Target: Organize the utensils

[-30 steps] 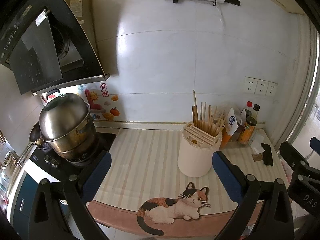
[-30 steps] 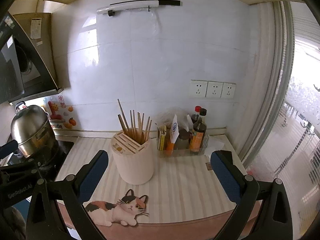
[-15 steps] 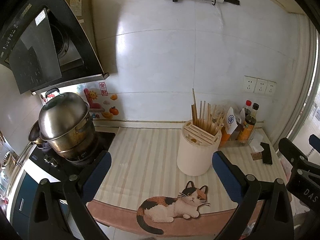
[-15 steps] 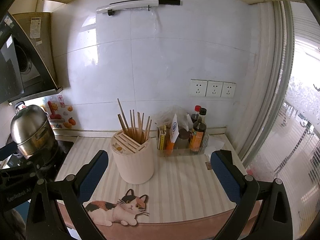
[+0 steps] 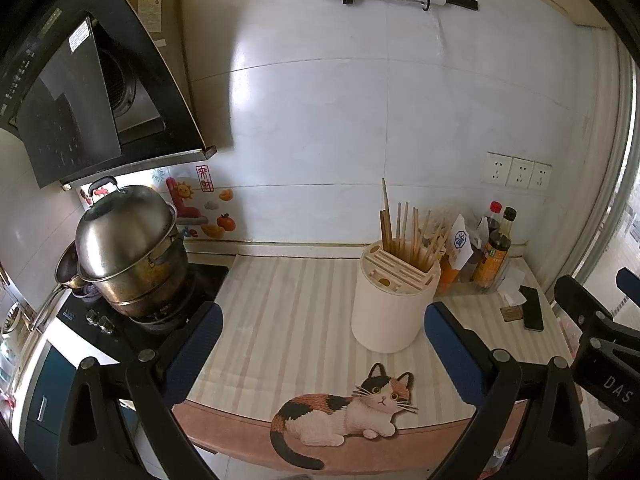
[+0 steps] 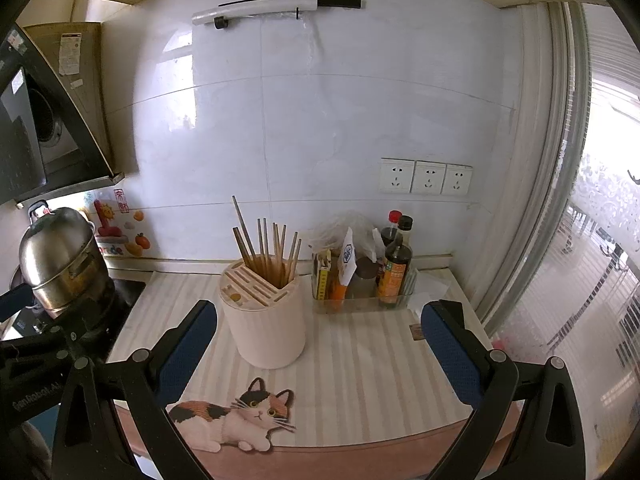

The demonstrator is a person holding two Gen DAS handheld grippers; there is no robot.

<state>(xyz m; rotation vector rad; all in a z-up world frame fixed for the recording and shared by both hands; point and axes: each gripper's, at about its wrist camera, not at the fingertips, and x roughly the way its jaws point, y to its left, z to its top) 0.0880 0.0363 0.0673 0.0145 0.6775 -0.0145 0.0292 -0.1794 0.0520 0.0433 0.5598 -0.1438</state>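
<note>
A cream round utensil holder [image 5: 390,312] stands on the striped counter mat [image 5: 292,320]; it also shows in the right wrist view [image 6: 266,320]. Several wooden chopsticks [image 5: 408,232] stand in its rear pocket, also seen in the right wrist view [image 6: 268,254]. Its knife slots look empty. My left gripper [image 5: 322,344] is open and empty, held in front of the counter, left of the holder. My right gripper [image 6: 320,344] is open and empty, in front of the holder.
A steel pot stack [image 5: 128,252] sits on the stove at left. A clear tray of sauce bottles [image 6: 372,276] stands behind the holder at right. A black phone [image 5: 532,312] lies at the counter's right end. A cat-print mat edge [image 5: 344,416] marks the counter front.
Both grippers have drifted very slightly; the scene looks almost the same. Nothing was taken or let go.
</note>
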